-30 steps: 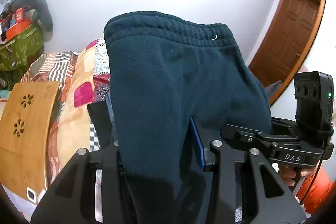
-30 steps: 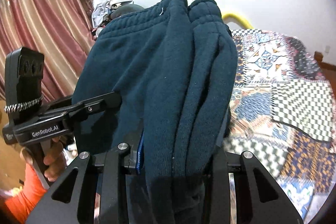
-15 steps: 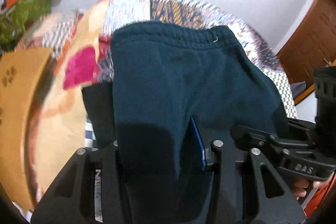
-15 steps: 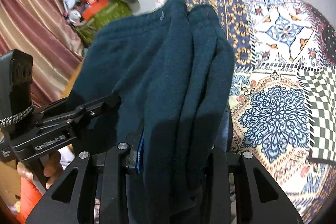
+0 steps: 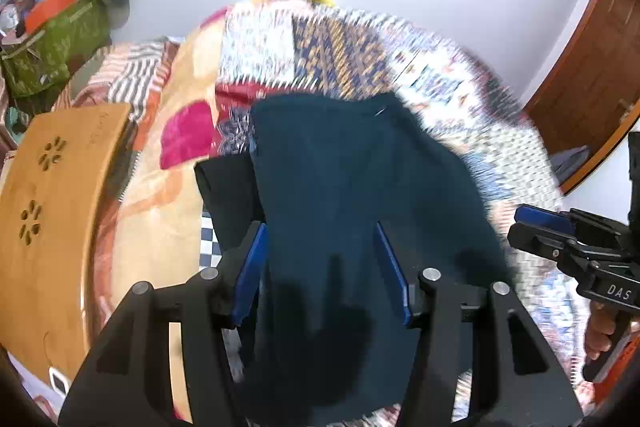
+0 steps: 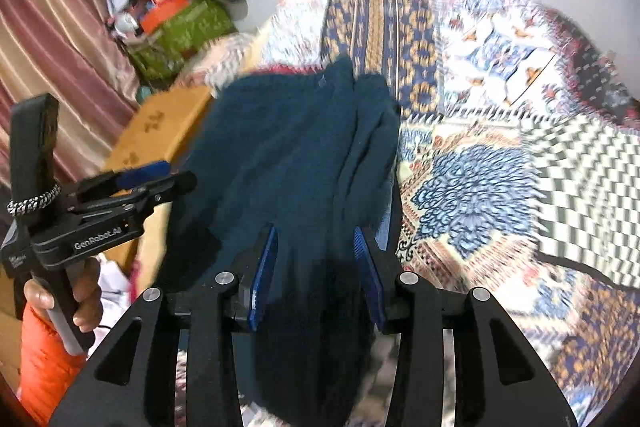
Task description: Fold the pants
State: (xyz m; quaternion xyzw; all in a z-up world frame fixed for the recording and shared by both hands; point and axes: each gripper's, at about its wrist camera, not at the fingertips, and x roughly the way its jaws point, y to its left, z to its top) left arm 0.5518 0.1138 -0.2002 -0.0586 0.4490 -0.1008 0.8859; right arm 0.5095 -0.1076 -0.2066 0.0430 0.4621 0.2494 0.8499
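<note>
Left gripper (image 5: pixel 320 263) spread apart, pads either side of the pants (image 5: pixel 352 227) at frame centre. Right gripper (image 6: pixel 316 267) likewise parted around pants (image 6: pixel 288 163); patterned bedspread (image 6: pixel 500 107) behind, upper right.

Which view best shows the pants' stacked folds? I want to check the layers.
The right wrist view: the pants show side-on ridges of folded layers along their right edge. The left wrist view shows the pants as one flat, blurred front panel.
</note>
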